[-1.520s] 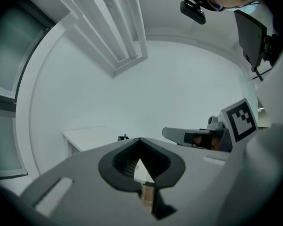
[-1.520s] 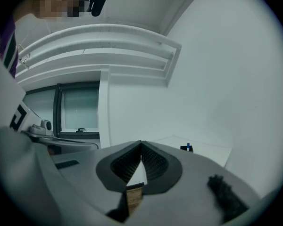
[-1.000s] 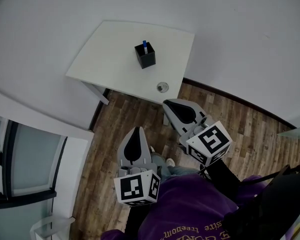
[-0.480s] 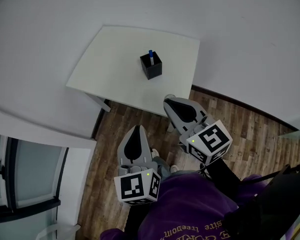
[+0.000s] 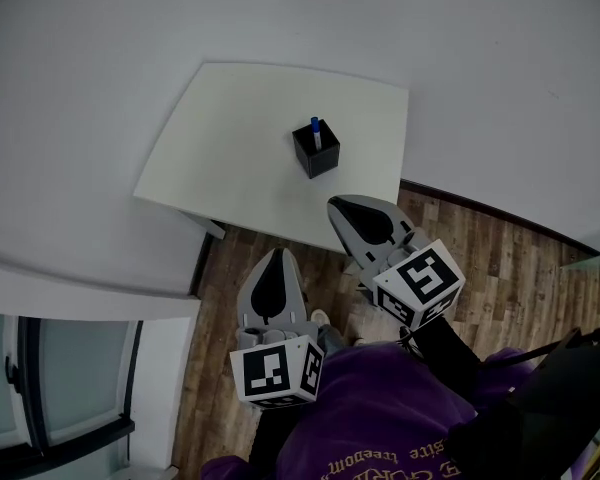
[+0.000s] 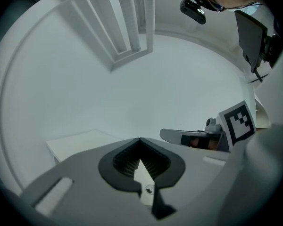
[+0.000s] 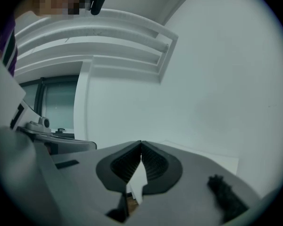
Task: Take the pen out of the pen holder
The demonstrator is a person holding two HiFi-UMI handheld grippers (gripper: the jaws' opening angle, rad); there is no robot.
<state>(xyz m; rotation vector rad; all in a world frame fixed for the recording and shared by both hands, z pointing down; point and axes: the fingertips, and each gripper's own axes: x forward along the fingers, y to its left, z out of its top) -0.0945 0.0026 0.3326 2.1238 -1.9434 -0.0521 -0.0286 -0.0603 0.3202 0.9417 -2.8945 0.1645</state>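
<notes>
Our left gripper [image 5: 277,255] and right gripper [image 5: 333,206] have jaws together, empty. Ahead of the right, a blue pen [image 5: 316,132] stands upright in a black holder [image 5: 318,159].

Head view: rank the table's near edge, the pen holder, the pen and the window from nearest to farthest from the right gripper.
1. table's near edge, right by the tip of the right gripper.
2. pen holder and pen, mid-table; too close to call.
3. window, far lower left.
</notes>
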